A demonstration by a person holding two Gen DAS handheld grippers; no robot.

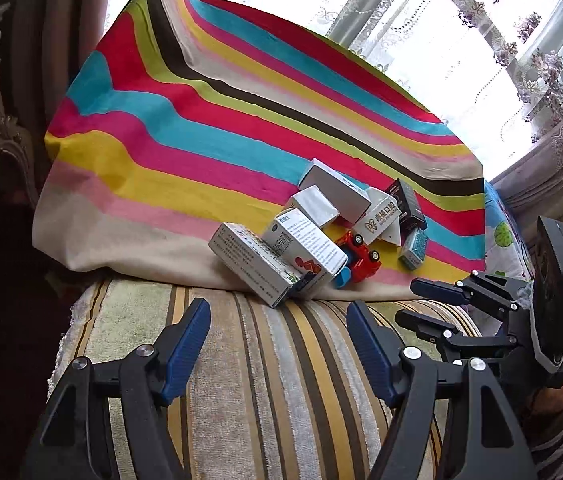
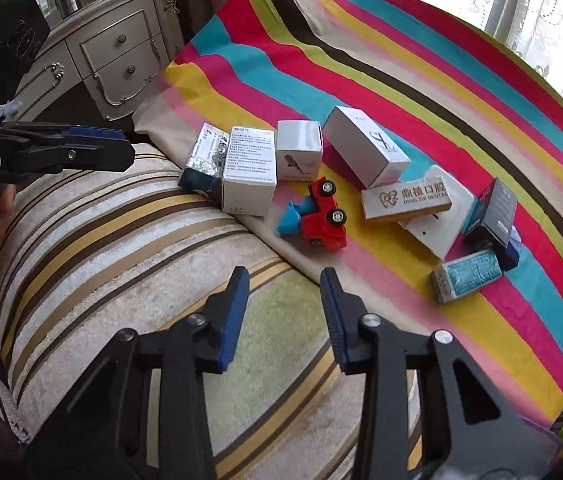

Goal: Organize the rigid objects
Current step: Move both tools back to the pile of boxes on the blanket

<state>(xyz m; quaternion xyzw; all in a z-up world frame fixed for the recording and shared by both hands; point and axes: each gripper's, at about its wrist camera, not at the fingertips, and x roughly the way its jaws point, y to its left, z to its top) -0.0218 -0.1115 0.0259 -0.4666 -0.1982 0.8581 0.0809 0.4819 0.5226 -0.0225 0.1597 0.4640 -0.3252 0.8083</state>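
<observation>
A jumble of small boxes [image 2: 249, 170] and a red toy truck [image 2: 323, 220] lies near the edge of the striped cloth [image 2: 421, 60], beside the striped cushion [image 2: 121, 240]. Both grippers hover over that cushion, short of the pile: the left gripper [image 1: 277, 340] has its jaws apart and empty, while the right gripper [image 2: 284, 312] stands with a narrower gap, nothing between its pads.

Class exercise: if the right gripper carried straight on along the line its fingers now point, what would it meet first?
The right gripper is open and empty. Straight ahead lies the edge of the striped cushion; beyond it, probably first among the objects, the red toy truck on the striped cloth. Depth is uncertain, so it may touch fabric first.
</observation>
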